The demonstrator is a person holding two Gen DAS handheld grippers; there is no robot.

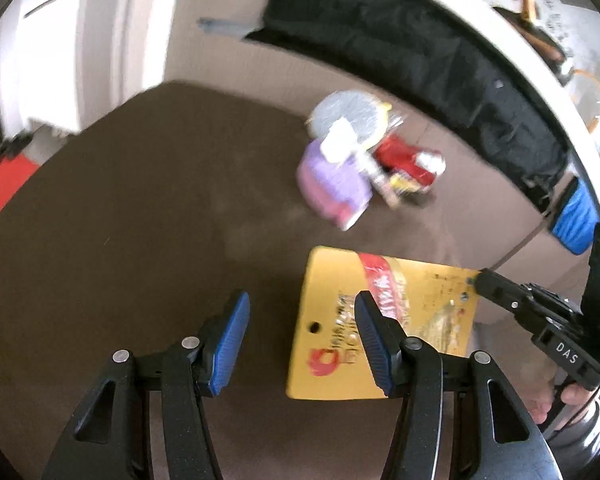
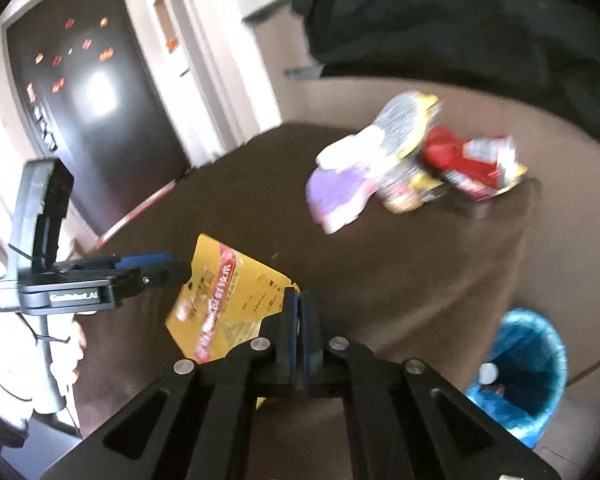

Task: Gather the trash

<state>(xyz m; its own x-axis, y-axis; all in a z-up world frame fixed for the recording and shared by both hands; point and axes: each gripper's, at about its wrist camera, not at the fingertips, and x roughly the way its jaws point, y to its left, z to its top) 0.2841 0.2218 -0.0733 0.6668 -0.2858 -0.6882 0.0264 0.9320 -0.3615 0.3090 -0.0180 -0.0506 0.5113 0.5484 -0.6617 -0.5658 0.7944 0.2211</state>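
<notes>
A yellow snack packet (image 1: 384,320) with red print hangs over the brown table (image 1: 140,220). My right gripper (image 2: 299,300) is shut on its edge; it shows as a black tip (image 1: 480,276) at the packet's corner in the left wrist view. My left gripper (image 1: 300,340) is open, its right finger over the packet and its left finger over bare table. In the right wrist view the packet (image 2: 224,304) hangs between both grippers, the left gripper (image 2: 168,266) at its top edge. A pile of wrappers, purple (image 1: 332,184), silver (image 1: 348,116) and red (image 1: 408,160), lies further back.
A bin with a blue liner (image 2: 520,368) stands on the floor to the right of the table, with some trash in it. A black cloth (image 1: 420,52) drapes over a white surface behind. A dark door (image 2: 92,92) is at the left.
</notes>
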